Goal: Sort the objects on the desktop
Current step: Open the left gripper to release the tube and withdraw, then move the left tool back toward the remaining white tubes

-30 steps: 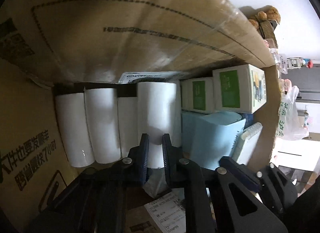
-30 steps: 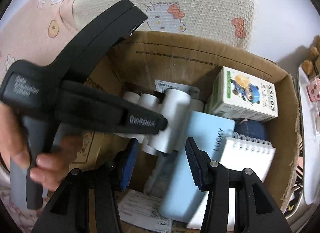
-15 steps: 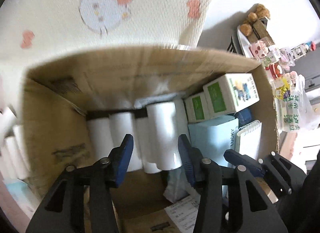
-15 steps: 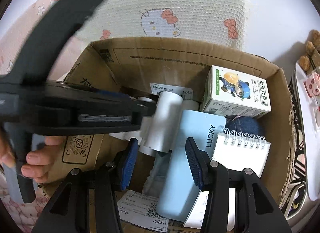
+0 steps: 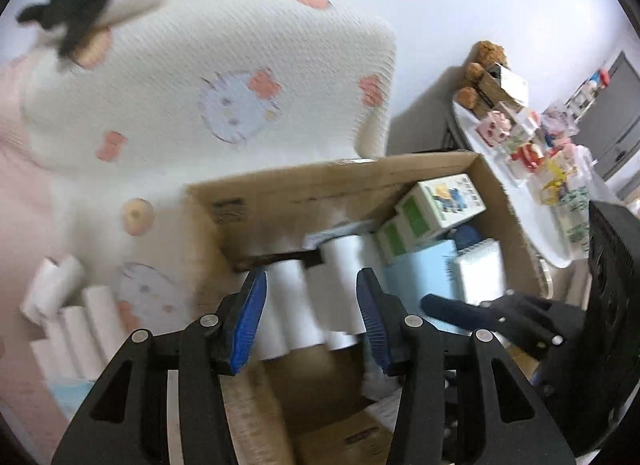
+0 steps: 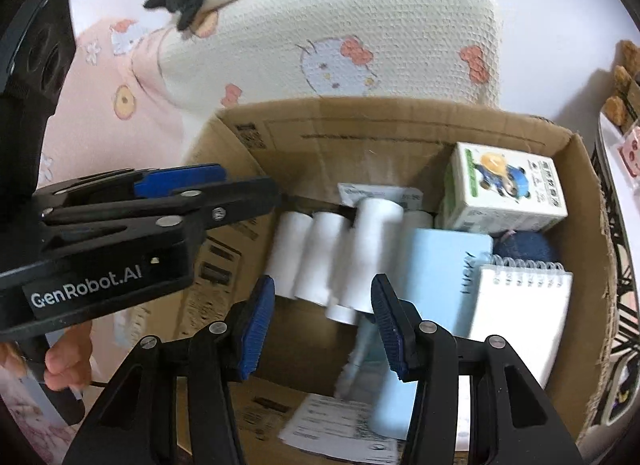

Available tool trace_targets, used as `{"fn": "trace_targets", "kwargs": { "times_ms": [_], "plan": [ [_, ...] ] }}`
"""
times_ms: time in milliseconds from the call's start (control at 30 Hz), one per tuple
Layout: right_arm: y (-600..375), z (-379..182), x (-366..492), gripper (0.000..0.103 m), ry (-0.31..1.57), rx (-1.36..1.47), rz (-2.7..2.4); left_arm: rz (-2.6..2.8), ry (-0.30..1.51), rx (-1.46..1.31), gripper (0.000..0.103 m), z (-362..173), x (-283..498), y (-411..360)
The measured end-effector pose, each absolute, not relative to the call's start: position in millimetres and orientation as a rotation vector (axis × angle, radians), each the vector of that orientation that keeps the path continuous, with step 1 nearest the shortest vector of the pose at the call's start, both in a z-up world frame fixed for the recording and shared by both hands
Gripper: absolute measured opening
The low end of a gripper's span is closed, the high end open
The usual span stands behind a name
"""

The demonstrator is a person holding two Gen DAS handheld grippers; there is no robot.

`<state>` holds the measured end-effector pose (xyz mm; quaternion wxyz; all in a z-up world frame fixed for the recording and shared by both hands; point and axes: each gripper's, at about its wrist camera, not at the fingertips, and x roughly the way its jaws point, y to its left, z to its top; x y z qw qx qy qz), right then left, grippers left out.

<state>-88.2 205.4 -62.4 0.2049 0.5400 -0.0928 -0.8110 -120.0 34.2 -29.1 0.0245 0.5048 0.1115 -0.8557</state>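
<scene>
Nearest, the left gripper (image 5: 310, 315) is seen with fingers spread and nothing between them, and the right gripper (image 6: 322, 323) is likewise held apart and empty above the cardboard box (image 6: 400, 121). Inside the box, white paper rolls (image 6: 340, 253) are lined up beside a blue notebook (image 6: 440, 265), a spiral notepad (image 6: 520, 313) and a cartoon carton (image 6: 508, 189). Farther left, more loose rolls (image 5: 68, 317) are left outside on the bedding, so the sorting is judged only partly done.
</scene>
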Motion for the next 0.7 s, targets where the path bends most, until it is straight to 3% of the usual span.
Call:
{"fn": "trace_targets", "kwargs": {
  "times_ms": [133, 300, 567, 700],
  "plan": [
    [194, -56, -95, 0.047, -0.324, 1.454, -2.241, -2.61, 0.335, 1.489, 0.051, -22, -109, 15],
    [165, -31, -115, 0.047, -0.262, 1.356, -2.266, -2.58, 0.478, 1.412, 0.051, -12, -88, -26],
    [125, 31, -126, 0.05, -0.184, 1.119, -2.285, -2.489, 0.51, 1.173, 0.051, 17, -45, -80],
    [115, 29, -115, 0.053, -0.344, 1.076, -2.207, -2.466, 0.526, 1.114, 0.051, 24, -26, -97]
  ]
}}
